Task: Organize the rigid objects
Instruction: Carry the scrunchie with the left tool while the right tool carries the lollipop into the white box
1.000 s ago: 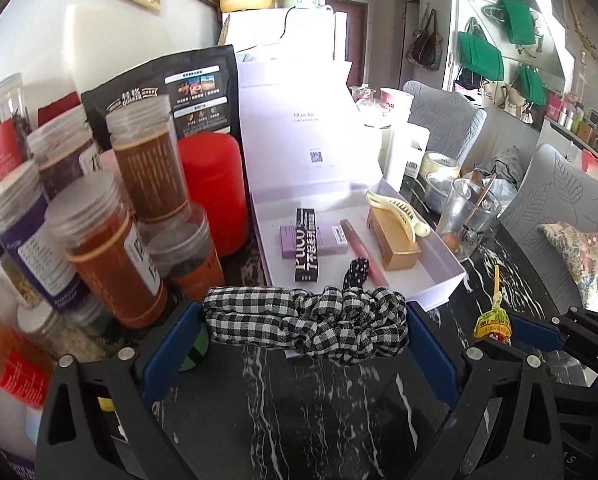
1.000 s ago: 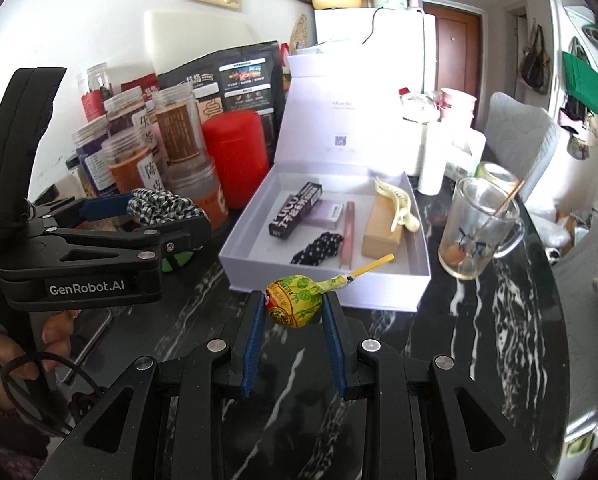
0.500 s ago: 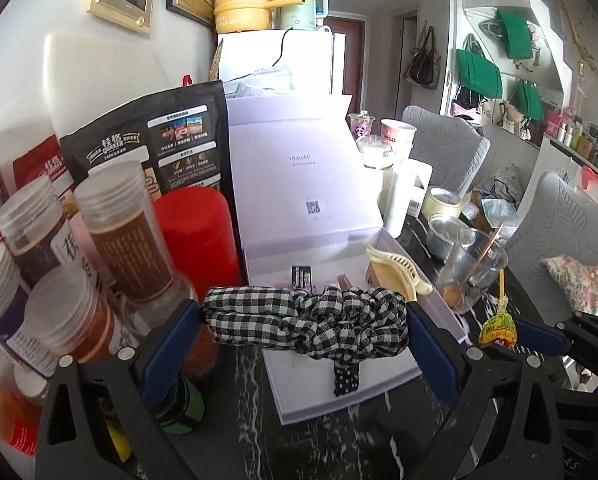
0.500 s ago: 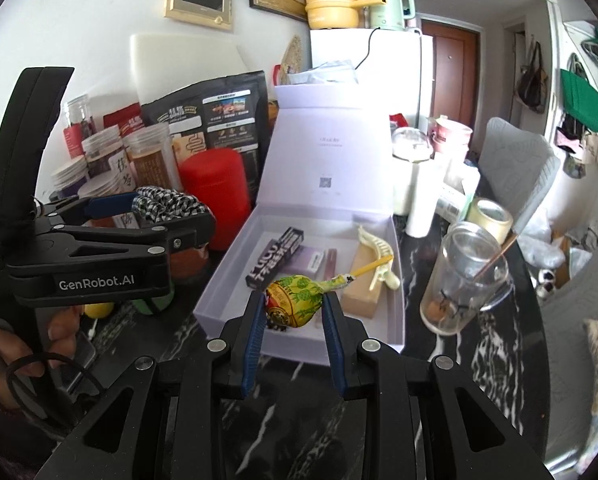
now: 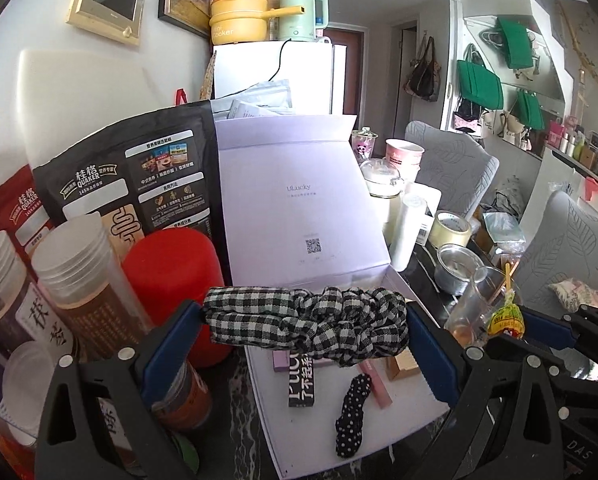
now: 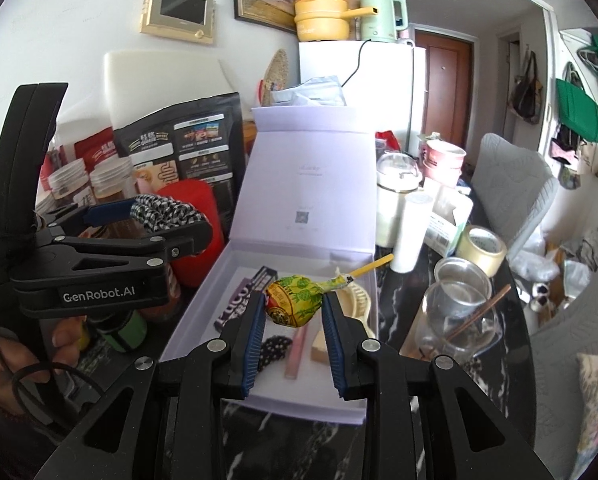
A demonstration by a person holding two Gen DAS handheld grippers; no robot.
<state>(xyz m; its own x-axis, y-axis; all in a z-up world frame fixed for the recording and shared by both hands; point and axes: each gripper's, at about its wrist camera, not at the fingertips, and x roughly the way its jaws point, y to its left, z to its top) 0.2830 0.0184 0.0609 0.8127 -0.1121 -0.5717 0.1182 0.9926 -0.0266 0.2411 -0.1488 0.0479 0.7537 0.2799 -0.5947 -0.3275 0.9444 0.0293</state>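
Note:
My left gripper (image 5: pixel 305 322) is shut on a black-and-white checked scrunchie (image 5: pixel 307 320), stretched between its blue pads above the open lilac box (image 5: pixel 339 452). My right gripper (image 6: pixel 293 312) is shut on a yellow-green wrapped lollipop (image 6: pixel 293 304), its stick pointing up and right over the same box (image 6: pixel 203 312). In the box lie a black carton (image 5: pixel 301 380), a dotted black hair tie (image 5: pixel 351 412), a pink tube (image 6: pixel 297 348), a tan block (image 6: pixel 319 346) and a cream hair clip (image 6: pixel 357 300). The left gripper (image 6: pixel 163 216) shows at the left of the right wrist view, held by a hand (image 6: pixel 3 360).
Spice jars (image 5: pixel 83 280), a red canister (image 5: pixel 175 276) and a black oat bag (image 5: pixel 139 176) crowd the left. A glass mug (image 6: pixel 455 320), a steel cup (image 6: pixel 463 280), a tape roll (image 6: pixel 485 248) and white bottles (image 6: pixel 409 232) stand right of the box on the dark marble table (image 6: pixel 391 420).
Both grippers have moved forward and a little up, from in front of the box to over it, still holding the scrunchie and the lollipop.

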